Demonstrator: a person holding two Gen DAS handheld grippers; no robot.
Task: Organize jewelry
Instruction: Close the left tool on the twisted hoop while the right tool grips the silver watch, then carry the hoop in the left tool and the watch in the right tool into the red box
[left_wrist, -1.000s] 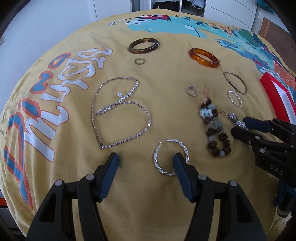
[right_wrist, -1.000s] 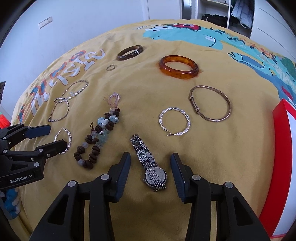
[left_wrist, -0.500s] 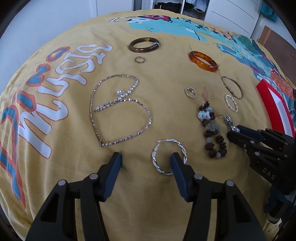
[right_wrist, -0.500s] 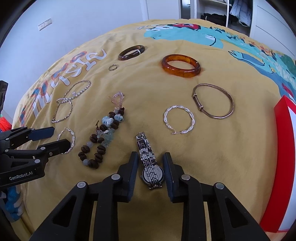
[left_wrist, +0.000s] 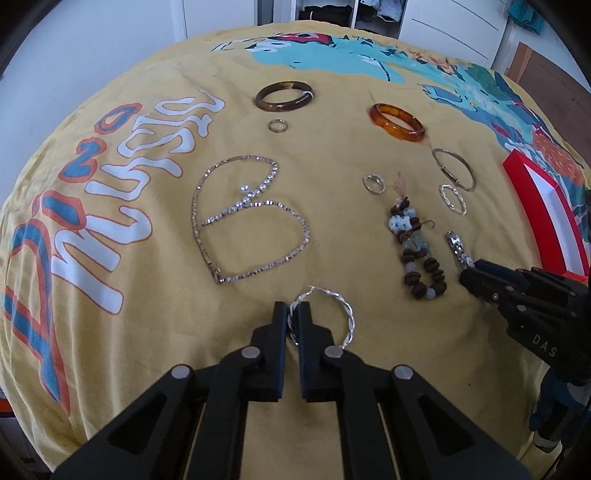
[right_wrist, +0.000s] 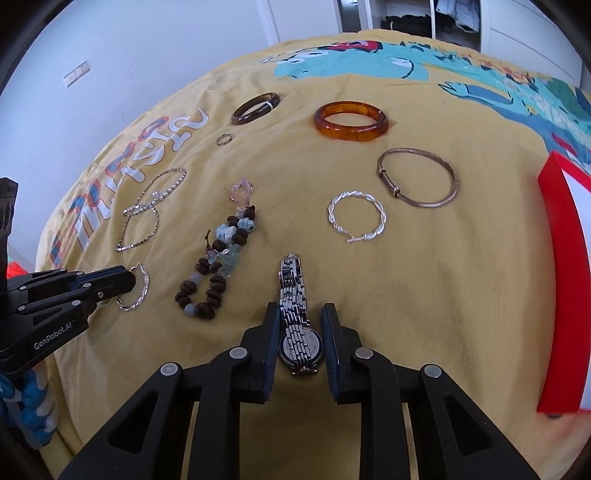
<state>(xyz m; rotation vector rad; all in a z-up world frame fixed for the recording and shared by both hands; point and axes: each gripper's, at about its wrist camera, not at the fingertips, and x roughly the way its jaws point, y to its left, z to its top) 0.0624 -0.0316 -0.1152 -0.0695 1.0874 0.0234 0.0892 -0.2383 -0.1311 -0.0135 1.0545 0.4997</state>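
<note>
My left gripper (left_wrist: 293, 314) is shut on the near rim of a twisted silver hoop (left_wrist: 341, 306) that lies on the yellow cloth; it also shows in the right wrist view (right_wrist: 138, 286). My right gripper (right_wrist: 300, 323) is shut on a silver watch (right_wrist: 295, 295), its pads against the round case; the band runs away from me. Other jewelry lies around: a bead bracelet (right_wrist: 218, 266), a second twisted hoop (right_wrist: 356, 216), a thin metal bangle (right_wrist: 417, 177), an amber bangle (right_wrist: 351, 120), a dark bangle (left_wrist: 282, 96), a rhinestone necklace (left_wrist: 247, 221) and two small rings (left_wrist: 373, 183).
A red and white tray (right_wrist: 565, 280) stands at the right edge of the cloth; it also shows in the left wrist view (left_wrist: 546, 214). The cloth is printed with white lettering (left_wrist: 110, 177) at left. White cupboards stand behind.
My left gripper has closed from wide open onto the silver hoop's rim. My right gripper has narrowed onto the watch case.
</note>
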